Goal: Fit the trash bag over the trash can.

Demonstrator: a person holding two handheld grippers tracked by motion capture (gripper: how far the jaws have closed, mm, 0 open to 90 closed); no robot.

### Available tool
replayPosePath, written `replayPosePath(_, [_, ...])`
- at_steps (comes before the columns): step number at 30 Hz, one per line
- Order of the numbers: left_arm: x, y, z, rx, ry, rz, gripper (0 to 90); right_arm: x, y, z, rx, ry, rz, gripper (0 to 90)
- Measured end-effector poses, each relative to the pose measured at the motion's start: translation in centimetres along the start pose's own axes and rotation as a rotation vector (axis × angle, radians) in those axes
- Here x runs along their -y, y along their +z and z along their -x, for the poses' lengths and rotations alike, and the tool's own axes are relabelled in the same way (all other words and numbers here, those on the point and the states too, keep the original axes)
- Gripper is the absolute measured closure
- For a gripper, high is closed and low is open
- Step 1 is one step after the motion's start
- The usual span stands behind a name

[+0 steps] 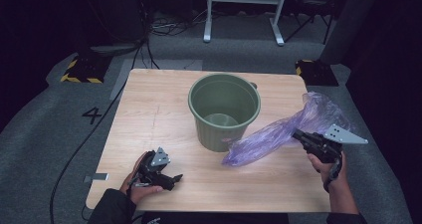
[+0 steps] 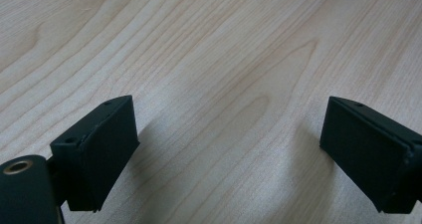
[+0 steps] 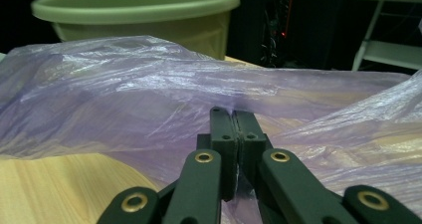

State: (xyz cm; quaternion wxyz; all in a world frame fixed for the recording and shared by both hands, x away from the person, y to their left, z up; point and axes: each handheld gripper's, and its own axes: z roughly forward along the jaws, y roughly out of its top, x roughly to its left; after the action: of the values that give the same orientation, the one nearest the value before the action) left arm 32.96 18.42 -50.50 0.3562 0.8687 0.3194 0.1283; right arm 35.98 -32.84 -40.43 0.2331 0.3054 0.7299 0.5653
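Note:
A green plastic bucket (image 1: 224, 110) stands upright near the middle of the wooden table (image 1: 149, 119), and its rim (image 3: 134, 5) rises behind the bag in the right gripper view. A thin purple plastic bag (image 1: 278, 132) stretches from the table beside the bucket up to my right gripper (image 1: 298, 136). That right gripper (image 3: 233, 129) is shut on a pinch of the purple bag (image 3: 124, 94). My left gripper (image 1: 171, 180) rests low over the table's front left; in its own view the left gripper (image 2: 226, 134) is open with only bare wood (image 2: 224, 59) between its fingers.
Grey carpet surrounds the table, with a black cable (image 1: 84, 144) running along the left side. A white frame stand (image 1: 244, 10) and yellow-black striped blocks (image 1: 79, 72) sit beyond the far edge.

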Motion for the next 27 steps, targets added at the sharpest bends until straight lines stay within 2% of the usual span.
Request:
replayPosePath(9, [0.0, 0.0, 0.0, 0.0, -0.001, 0.0, 7.5, -1.4, -0.3, -1.0, -0.025, -0.01, 0.028, 89.5])
replayPosePath(14, [0.0, 0.0, 0.0, -0.003, -0.004, 0.0, 7.5, -3.0, -0.6, -1.6, -0.016, -0.054, 0.039, 89.5])
replayPosePath(27, [0.0, 0.0, 0.1, -0.006, -0.007, 0.001, 7.5, -5.6, -1.7, -2.4, -0.03, -0.097, 0.098, 89.5])
